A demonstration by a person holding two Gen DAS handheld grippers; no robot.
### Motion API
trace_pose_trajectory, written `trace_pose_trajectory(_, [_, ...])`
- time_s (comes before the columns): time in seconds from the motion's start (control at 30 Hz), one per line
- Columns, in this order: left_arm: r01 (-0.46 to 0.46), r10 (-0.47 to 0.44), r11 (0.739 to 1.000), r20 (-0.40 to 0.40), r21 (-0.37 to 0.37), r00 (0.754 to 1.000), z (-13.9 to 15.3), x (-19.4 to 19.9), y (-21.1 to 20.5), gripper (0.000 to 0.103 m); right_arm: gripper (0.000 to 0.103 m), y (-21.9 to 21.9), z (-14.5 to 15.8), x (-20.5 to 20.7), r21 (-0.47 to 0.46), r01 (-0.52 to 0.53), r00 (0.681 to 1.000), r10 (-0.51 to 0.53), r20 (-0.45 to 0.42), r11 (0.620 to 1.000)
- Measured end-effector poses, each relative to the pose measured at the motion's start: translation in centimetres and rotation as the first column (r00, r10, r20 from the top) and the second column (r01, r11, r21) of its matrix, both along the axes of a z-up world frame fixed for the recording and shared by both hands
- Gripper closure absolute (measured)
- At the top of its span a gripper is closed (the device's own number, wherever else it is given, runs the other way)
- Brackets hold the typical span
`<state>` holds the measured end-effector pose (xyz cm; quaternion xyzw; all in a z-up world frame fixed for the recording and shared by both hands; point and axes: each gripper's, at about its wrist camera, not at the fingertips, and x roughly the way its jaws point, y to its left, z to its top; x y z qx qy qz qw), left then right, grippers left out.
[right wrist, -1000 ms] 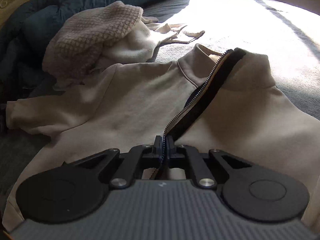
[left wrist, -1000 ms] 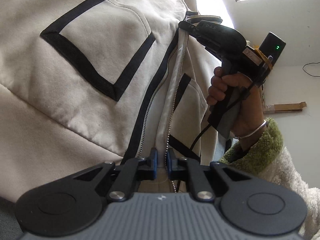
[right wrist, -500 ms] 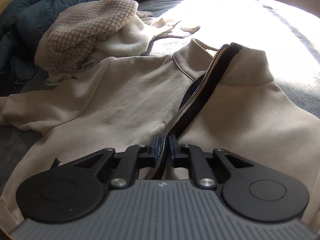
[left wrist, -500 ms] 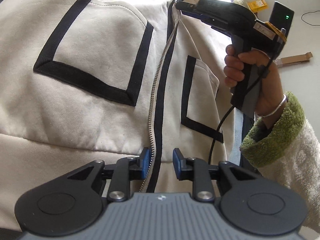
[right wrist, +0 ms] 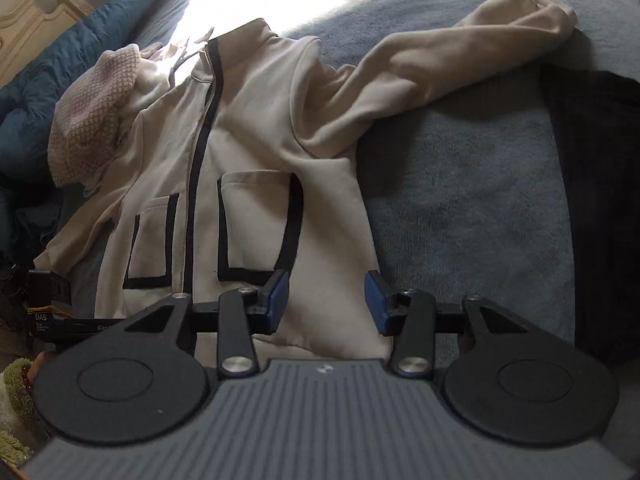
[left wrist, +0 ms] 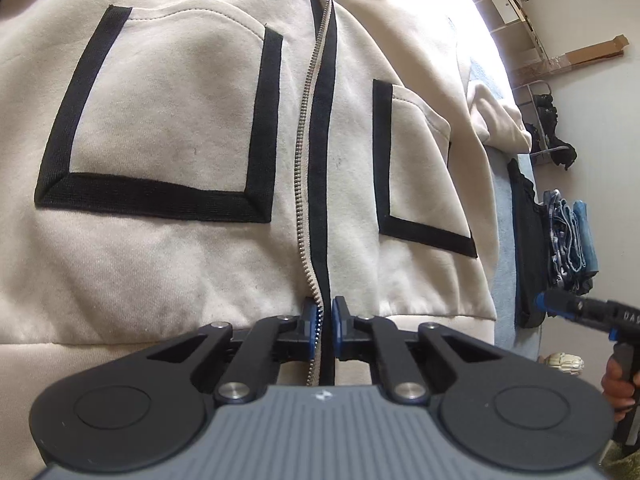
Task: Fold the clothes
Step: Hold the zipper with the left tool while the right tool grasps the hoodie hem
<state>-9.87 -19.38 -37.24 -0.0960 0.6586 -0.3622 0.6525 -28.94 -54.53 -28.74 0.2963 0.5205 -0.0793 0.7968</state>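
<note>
A cream zip jacket [left wrist: 180,260] with black-trimmed pockets lies front up on the bed, its zipper [left wrist: 308,128] running away from me. My left gripper [left wrist: 322,320] is shut on the zipper band at the bottom hem. In the right wrist view the same jacket [right wrist: 256,152] lies spread out, one sleeve [right wrist: 480,40] stretched to the upper right. My right gripper [right wrist: 326,300] hovers over the hem's right corner. Its jaws are opening and the fabric lies below them, unpinched. A hand holds that right gripper [left wrist: 544,304] at the left view's right edge.
A knitted pinkish garment [right wrist: 92,120] and a teal quilt [right wrist: 80,52] lie beyond the jacket's left shoulder. A grey-blue blanket [right wrist: 460,200] covers the bed, with dark cloth [right wrist: 592,200] on its right. Folded denim [left wrist: 572,236] is stacked beside the bed.
The right gripper let go of the zipper near the collar, swung back to the hem's right side and opened. The left gripper opened briefly, then shut again on the zipper band.
</note>
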Motion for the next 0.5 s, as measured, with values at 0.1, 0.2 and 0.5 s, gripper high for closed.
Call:
trace_pose_trajectory(0.1, [0.024,-0.024,1.0,-0.002,0.009,1.0,-0.5,0.3,-0.3,0.096,0.062,0.9,-3.4,-4.2,0.072,0.093,0.99,-0.084,-0.112,0.993])
trace_pose_trajectory(0.2, [0.046,-0.046,0.999,-0.005,0.017,0.999,-0.6,0.5,-0.6,0.096,0.062,1.6,-5.9,-6.2,0.106,0.185,0.977,-0.171,-0.13,0.977])
trace_pose_trajectory(0.5, [0.073,-0.072,0.996,-0.019,0.045,0.997,-0.5,0.9,-1.5,0.096,0.097,4.5,-9.0,-7.0,0.198,0.195,0.972,-0.163,-0.17,0.961])
